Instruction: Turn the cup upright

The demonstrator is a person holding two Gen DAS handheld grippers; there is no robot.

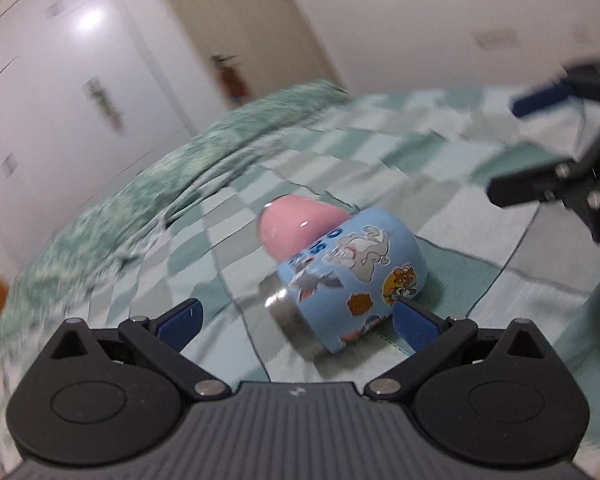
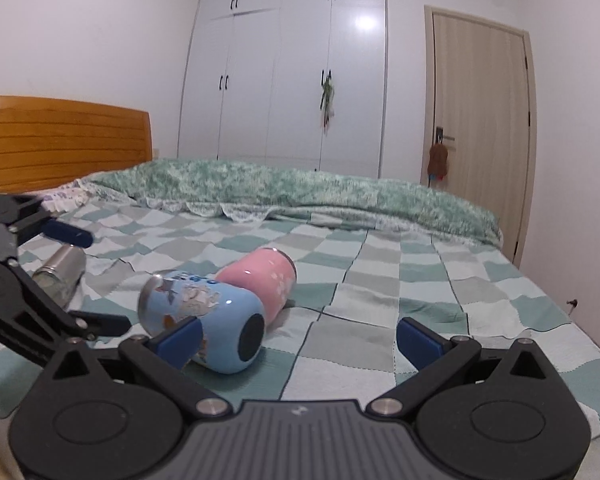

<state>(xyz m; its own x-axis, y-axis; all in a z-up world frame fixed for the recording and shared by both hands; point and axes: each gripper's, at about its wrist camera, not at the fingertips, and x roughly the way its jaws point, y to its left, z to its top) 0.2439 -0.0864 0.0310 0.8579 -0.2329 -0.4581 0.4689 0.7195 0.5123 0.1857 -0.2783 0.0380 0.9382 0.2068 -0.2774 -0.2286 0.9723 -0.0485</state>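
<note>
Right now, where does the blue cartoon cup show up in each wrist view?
Left wrist: blue cup lies on its side at centre, steel rim nearest the camera.
Right wrist: blue cup lies left of centre, dark base toward the camera.
Shared landmark: pink cup touching it.

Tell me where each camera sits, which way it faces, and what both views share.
Left wrist: on the left gripper, low over the bed, facing the blue cup's steel mouth end; the right gripper shows upper right.
Right wrist: on the right gripper, facing the wardrobe and door, seeing the blue cup's base; the left gripper shows at left.
Shared: blue cup and pink cup, both lying down.
</note>
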